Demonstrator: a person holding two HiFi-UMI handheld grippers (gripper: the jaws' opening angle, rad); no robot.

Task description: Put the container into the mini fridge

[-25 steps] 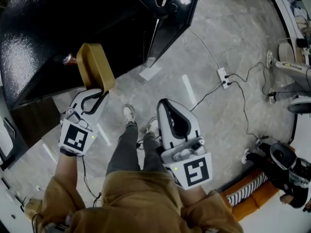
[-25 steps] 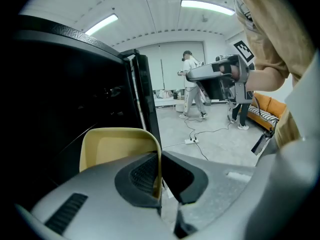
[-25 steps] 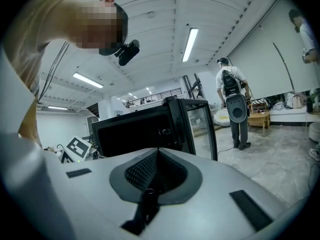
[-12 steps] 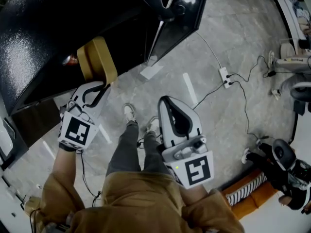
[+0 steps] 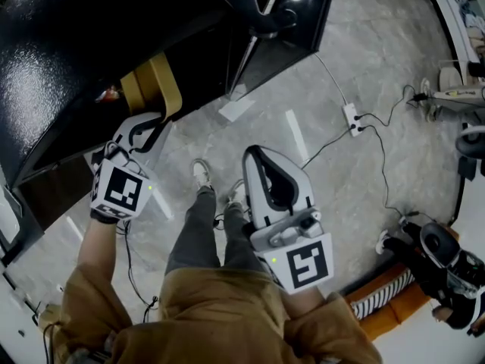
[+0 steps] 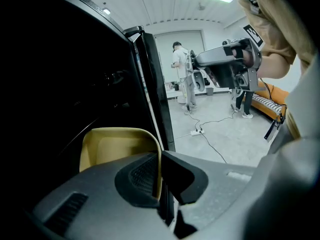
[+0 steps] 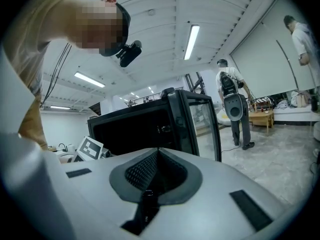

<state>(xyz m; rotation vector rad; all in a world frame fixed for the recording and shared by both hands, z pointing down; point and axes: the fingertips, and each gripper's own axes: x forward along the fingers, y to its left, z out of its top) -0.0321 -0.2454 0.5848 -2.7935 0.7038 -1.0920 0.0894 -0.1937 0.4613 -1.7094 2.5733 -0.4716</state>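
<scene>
A tan rectangular container [image 5: 154, 87] is pinched by its rim in my left gripper [image 5: 145, 131], which is shut on it. The container sits partly inside the dark opening of the black mini fridge [image 5: 76, 44]. From the left gripper view the container [image 6: 117, 146] faces the fridge's dark interior, with the door frame [image 6: 152, 104] just to its right. My right gripper [image 5: 267, 174] hangs shut and holds nothing, above the floor to the right of the fridge. The right gripper view shows the fridge [image 7: 150, 126] ahead with its glass door [image 7: 202, 121] swung open.
The open fridge door [image 5: 292, 6] juts out at the top. A power strip [image 5: 350, 119] and cables lie on the grey floor to the right. The person's shoes [image 5: 201, 177] stand below the grippers. Other people [image 7: 232, 101] stand further off.
My left gripper has carried the container up and left, from in front of the fridge into its opening. The right gripper has stayed nearly still.
</scene>
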